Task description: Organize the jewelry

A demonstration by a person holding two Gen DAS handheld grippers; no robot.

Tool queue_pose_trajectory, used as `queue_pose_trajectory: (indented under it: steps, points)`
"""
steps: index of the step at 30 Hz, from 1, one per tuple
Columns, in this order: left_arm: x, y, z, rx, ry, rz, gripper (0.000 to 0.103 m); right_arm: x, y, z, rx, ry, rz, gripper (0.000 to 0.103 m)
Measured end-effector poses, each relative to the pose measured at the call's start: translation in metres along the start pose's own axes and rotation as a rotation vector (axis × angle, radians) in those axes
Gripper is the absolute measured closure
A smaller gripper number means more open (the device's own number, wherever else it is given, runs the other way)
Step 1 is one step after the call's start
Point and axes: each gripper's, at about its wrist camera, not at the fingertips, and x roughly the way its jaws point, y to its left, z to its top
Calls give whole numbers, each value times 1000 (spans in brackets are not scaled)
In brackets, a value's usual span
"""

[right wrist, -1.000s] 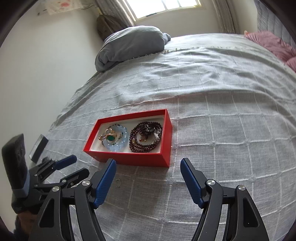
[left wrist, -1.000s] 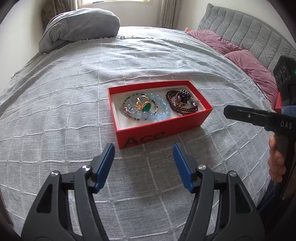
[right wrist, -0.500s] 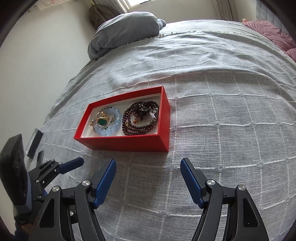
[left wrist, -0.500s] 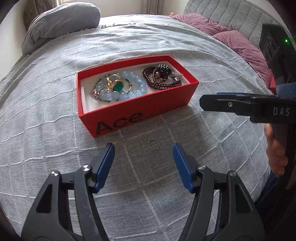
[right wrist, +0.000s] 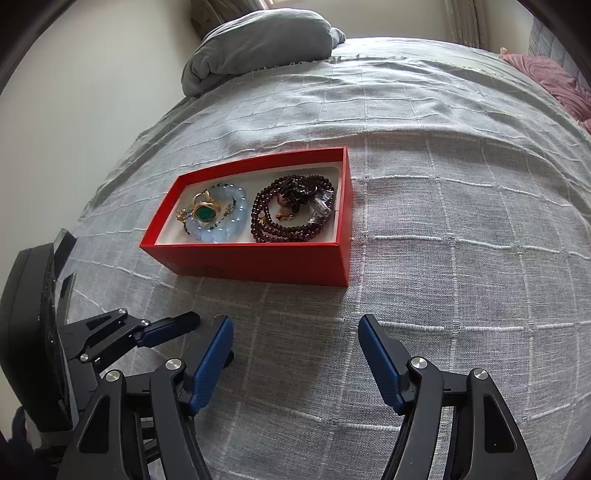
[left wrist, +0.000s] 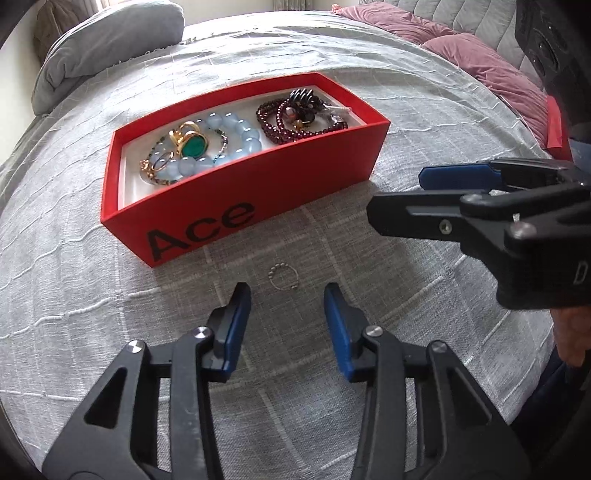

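My left tool (left wrist: 286,314) and right tool (right wrist: 295,350) are black plastic frames with blue finger pads (left wrist: 234,332) and silver screws (left wrist: 135,346).

Bed covered with grey grid-textured bedspread (right wrist: 443,206). Grey rolled duvet (right wrist: 258,40) at far edge, against plain off-white wall (right wrist: 74,92). Mauve pillows (left wrist: 491,70) on right, leaning on grey padded headboard (left wrist: 458,14). Curtain (right wrist: 465,18) at back. Soft daylight.
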Motion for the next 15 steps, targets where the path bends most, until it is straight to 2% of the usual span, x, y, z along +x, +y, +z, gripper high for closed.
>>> queue_pose_trajectory:
  steps: [3,5,10,12,15]
  points:
    - [3,-2,1,2,0,4,66,2,2,-1,-13,13,-7,46]
    - [4,-4,1,7,-2,11,67,6,3,-2,-27,27,-29,58]
    - [5,-6,2,14,-4,13,73,8,3,-3,-33,42,-41,60]
    - [6,-6,3,12,-3,10,82,8,4,-4,-34,44,-40,60]
    - [6,-6,4,12,-5,9,86,10,3,-4,-30,52,-43,60]
